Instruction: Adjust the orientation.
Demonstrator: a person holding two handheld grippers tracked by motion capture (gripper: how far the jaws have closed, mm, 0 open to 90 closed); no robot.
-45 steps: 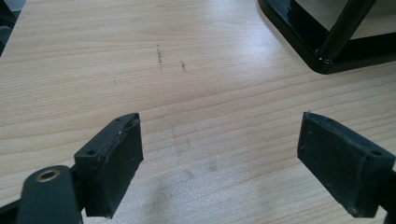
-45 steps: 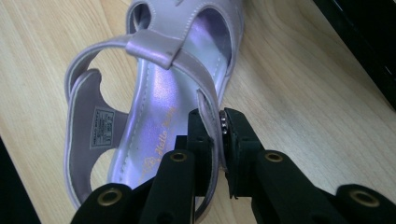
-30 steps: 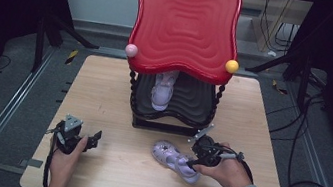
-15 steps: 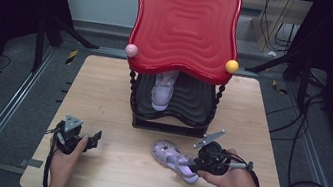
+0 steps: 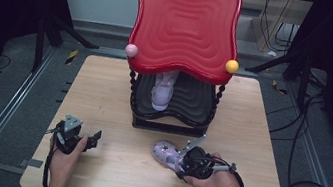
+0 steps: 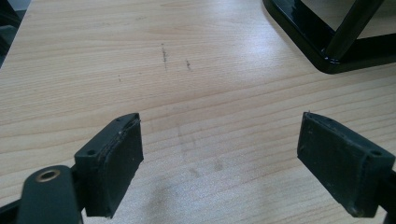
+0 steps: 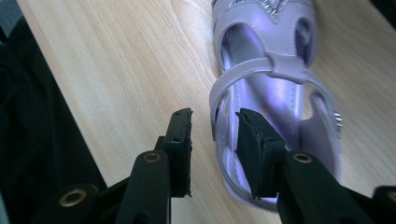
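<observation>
Lilac plastic is what I'm working with: one sandal [image 5: 167, 155] lies on the wooden bench [image 5: 104, 89] at about five o'clock from the middle, just in front of the black-and-red shoe rack [image 5: 185, 25]. Its twin [image 5: 163, 89] already sits on the rack's lower black shelf [image 5: 188, 104], toe toward me, so I judge half the job done (assuming the pair belongs together up there).

My right gripper [image 7: 212, 135] is at the loose sandal's heel. Its jaws straddle the side of the heel strap [image 7: 243, 77], one pad outside the shoe and one inside, with a small gap on either side; they are nearly closed but not yet pinching, as far as I can see.

My left gripper [image 6: 219, 154] rests near seven o'clock, well apart from the shoe, jaws spread wide over bare wood with nothing between them.

What remains, I reckon: clamp the strap, lift the sandal, carry it toward twelve o'clock and set it on the shelf beside its partner.
</observation>
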